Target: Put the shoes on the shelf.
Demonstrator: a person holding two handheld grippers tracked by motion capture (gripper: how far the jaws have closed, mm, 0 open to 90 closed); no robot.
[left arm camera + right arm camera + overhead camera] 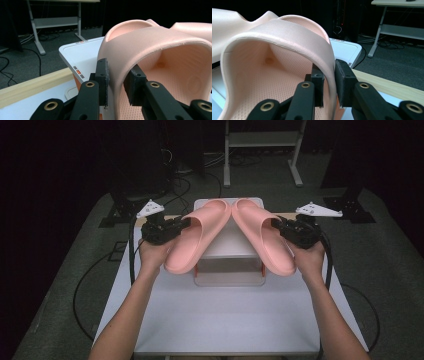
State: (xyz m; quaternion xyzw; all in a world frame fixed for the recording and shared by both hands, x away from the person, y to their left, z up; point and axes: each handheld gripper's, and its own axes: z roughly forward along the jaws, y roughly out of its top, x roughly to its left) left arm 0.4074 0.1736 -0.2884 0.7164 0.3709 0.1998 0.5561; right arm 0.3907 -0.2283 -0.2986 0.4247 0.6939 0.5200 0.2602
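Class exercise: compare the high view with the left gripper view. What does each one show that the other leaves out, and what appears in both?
High view alone: both hands, the right tool clamping the right slipper, and the white table.

Left gripper view alone: the pads pinching the strap wall, and the slipper's dotted inner texture.

Both: the left tool shut on the left slipper, above the white rack.

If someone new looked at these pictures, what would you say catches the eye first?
Two pink slippers held up over the white table, toes almost meeting above a small white rack. The left hand-held gripper pinches the strap of the left slipper, and the right hand-held gripper pinches the strap of the right slipper.
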